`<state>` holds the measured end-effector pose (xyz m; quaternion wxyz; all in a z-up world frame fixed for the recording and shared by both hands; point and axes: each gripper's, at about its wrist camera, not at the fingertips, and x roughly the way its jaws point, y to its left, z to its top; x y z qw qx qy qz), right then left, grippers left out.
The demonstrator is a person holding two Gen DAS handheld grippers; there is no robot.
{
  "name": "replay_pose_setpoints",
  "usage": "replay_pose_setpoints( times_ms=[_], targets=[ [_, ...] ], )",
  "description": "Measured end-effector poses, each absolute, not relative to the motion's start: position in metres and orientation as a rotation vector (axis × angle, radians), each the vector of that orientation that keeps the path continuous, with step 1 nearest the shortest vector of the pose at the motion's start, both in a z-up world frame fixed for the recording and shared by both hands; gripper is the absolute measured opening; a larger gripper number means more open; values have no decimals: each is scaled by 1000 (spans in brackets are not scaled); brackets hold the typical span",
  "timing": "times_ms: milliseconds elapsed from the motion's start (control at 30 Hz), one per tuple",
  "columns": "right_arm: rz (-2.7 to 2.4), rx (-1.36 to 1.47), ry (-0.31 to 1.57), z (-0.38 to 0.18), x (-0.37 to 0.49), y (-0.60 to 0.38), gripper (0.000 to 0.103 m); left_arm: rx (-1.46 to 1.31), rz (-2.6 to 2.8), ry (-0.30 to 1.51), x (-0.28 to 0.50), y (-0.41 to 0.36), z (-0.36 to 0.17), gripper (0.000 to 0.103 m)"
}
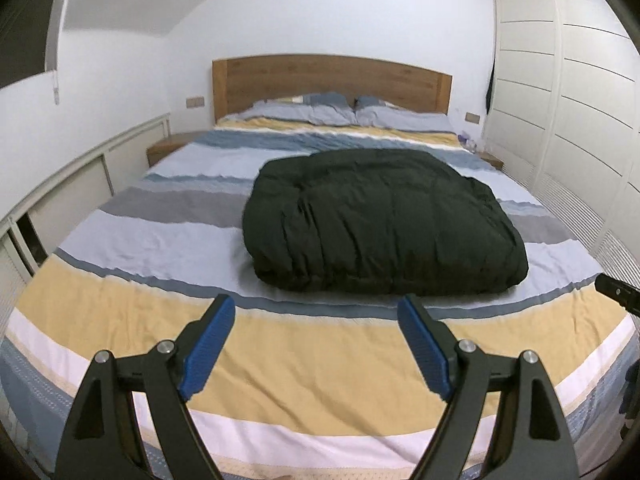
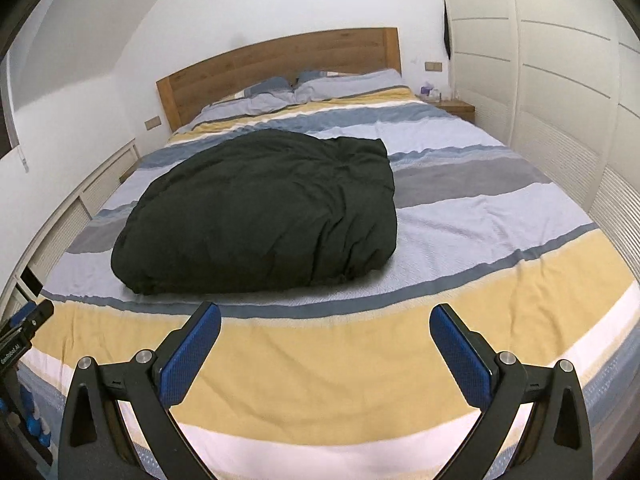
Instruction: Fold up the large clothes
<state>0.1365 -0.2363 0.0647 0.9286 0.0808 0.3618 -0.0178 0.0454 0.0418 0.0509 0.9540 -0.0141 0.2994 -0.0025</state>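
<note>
A large dark green padded garment lies folded into a thick, wrinkled bundle on the striped bed. It also shows in the right wrist view. My left gripper is open and empty, held above the foot of the bed, short of the bundle's near edge. My right gripper is open and empty, also above the foot of the bed, with the bundle ahead and to its left. The tip of the right gripper shows at the right edge of the left wrist view.
A wooden headboard and pillows are at the far end. White wardrobe doors run along the right side. A low white wall panel runs along the left. Small bedside tables flank the bed.
</note>
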Motion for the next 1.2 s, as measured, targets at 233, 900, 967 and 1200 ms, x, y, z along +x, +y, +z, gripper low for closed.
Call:
replay_pose_setpoints(
  times_ms=[233, 900, 967, 1200],
  targets=[
    [-34, 176, 719, 64, 112, -223, 102, 40, 51, 564, 16, 40, 56, 83],
    [-69, 176, 717, 49, 92, -222, 102, 39, 39, 567, -1, 44, 47, 83],
    [-77, 173, 721, 47, 91, -224, 102, 37, 39, 568, -1, 44, 46, 83],
    [-102, 178, 730, 40, 90, -234, 102, 40, 39, 579, 2, 44, 41, 83]
  ],
)
